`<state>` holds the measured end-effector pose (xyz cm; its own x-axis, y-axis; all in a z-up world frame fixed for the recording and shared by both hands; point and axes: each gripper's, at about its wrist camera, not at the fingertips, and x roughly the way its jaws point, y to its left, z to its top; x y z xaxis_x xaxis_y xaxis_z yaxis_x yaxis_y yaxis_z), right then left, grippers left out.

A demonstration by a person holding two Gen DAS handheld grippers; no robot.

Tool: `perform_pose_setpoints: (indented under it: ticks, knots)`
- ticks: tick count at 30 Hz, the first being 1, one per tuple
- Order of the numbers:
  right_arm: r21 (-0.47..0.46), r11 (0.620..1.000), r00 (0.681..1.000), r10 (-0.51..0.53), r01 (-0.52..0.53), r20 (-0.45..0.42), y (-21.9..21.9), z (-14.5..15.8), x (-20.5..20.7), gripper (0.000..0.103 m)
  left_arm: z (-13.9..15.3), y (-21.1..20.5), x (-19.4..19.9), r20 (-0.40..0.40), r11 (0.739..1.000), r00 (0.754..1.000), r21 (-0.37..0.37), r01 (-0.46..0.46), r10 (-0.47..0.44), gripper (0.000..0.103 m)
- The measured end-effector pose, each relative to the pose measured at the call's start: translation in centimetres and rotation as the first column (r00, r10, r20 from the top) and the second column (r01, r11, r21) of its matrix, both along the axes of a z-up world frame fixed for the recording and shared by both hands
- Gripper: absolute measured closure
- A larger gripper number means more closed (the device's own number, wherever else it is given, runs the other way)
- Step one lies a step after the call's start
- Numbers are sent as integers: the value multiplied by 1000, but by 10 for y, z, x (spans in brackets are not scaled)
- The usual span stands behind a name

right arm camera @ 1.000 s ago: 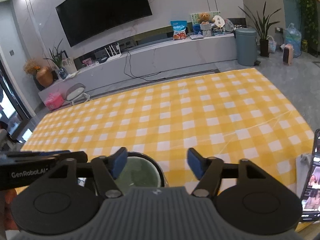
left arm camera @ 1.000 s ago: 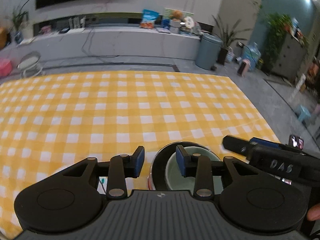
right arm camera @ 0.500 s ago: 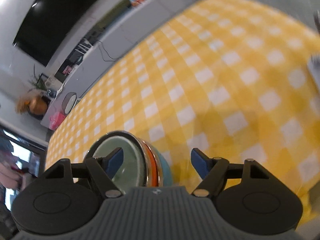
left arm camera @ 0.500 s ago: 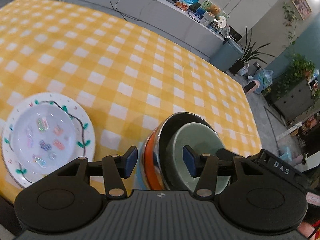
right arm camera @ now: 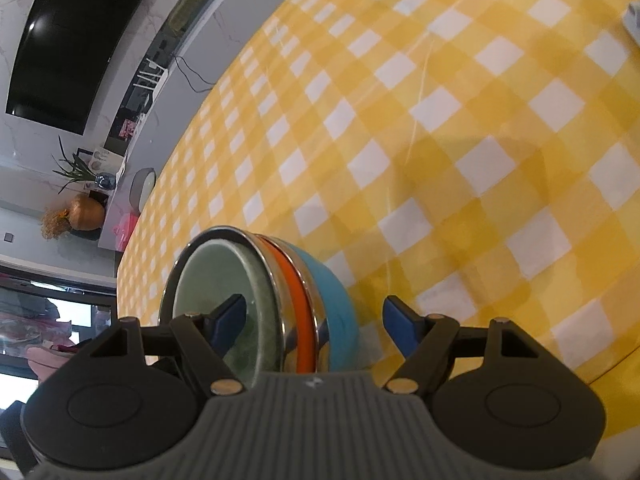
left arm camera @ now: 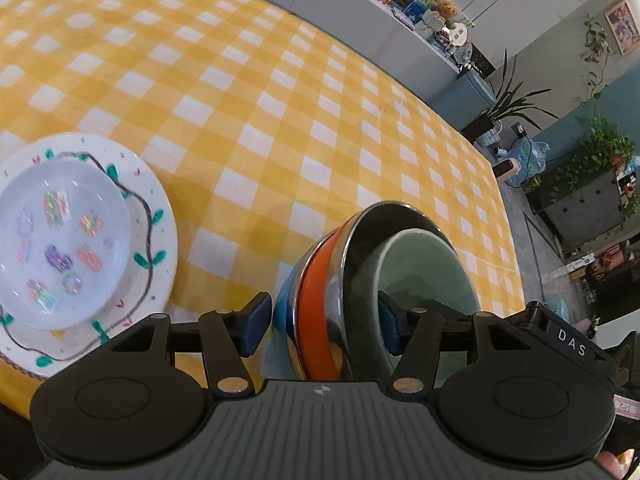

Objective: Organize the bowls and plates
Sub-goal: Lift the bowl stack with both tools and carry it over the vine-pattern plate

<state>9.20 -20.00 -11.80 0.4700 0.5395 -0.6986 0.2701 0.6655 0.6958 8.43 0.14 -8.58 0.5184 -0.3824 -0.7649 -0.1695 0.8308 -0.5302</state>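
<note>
Yellow-and-white checked cloth is spread over the table and fills most of both views, running from the lower left to the upper right of each frame. At the left edge of the left wrist view a white plate with a wavy dark line and green leaf marks is laid on the cloth, and a smaller white dish printed with pastel shapes is set inside it.

A nested stack of bowls is seen in the lower centre of both views, tilted against the cloth. A blue bowl is outermost, an orange bowl is seated in it, a shiny metal bowl comes next, and a pale green bowl is innermost.

The left gripper is spread wide across the near wall of the stack, with one blue pad outside the blue bowl and the other inside the green bowl; a gap is seen at the outer pad, so whether the walls are pinched cannot be told. The right gripper is likewise held apart, one pad inside the green bowl and the other clear of the blue bowl on the outside.

A dark television is seen at the upper left of the right wrist view.
</note>
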Motion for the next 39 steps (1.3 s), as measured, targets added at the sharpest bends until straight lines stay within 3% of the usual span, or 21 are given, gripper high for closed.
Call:
perform_pose_setpoints:
  ticks: [7,15,22,39]
  knots:
    - [56,998,1000,-5,5,-14,-1,-5,1,31,-7,5,2,-22,999,1000,-54,-8,7,37]
    - [71,997,1000,0,1,-19,-1,-5,-1,43,-11,7,2,-29,997,1000,-77,2,-4,38]
    - [42,999,1000,2,-1,-28,-1,-4,-1,52,-8,3,5,-22,999,999,-38,23,-24,44]
    - [38,999,999,36,-36,-13,5,-2,-4,54,1,5,-3,-11,1000,1000,-22,12,-12,44]
